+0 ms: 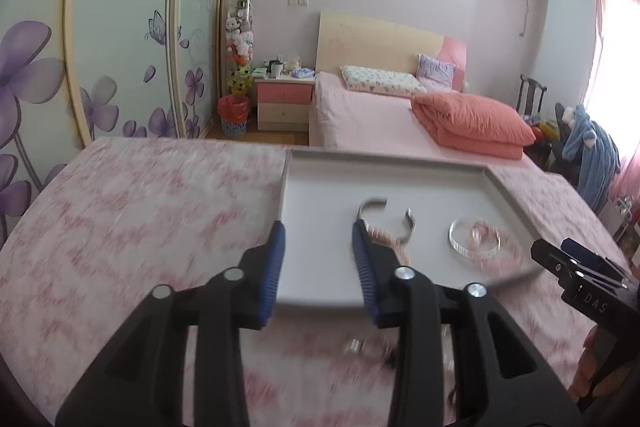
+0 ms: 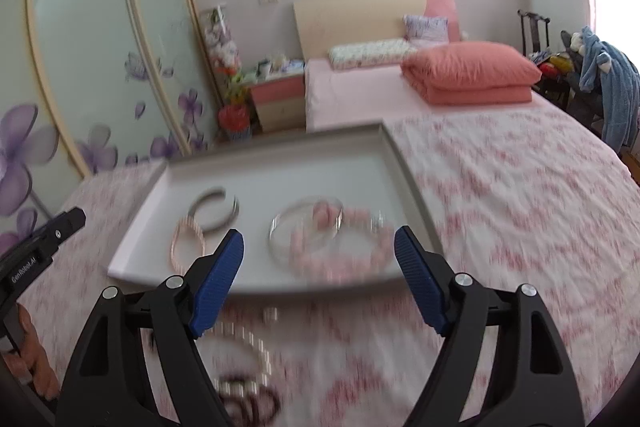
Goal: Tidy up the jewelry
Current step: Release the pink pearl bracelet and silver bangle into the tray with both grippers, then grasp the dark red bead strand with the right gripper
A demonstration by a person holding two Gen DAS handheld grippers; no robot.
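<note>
A grey tray (image 2: 404,163) lies on the pink floral cloth; it also shows in the left wrist view (image 1: 516,199). In it are a silver open bangle (image 2: 214,213) (image 1: 386,217), a pale beaded bracelet (image 2: 188,241), a clear bangle (image 2: 306,229) (image 1: 475,237) and a pink bead bracelet (image 2: 348,243). On the cloth in front lie a pearl-like string (image 2: 256,347), a small ring (image 2: 271,314) and dark hair ties (image 2: 250,403), all blurred. My left gripper (image 1: 318,231) is open and empty over the tray's front left. My right gripper (image 2: 319,241) is wide open and empty over the tray's front edge.
The cloth-covered table (image 1: 140,219) ends at a far edge near the wardrobe doors (image 1: 120,27). Beyond are a bed (image 1: 380,119), a nightstand (image 1: 284,103) and a chair with clothes (image 1: 588,147). The other gripper shows at the right edge of the left wrist view (image 1: 580,275).
</note>
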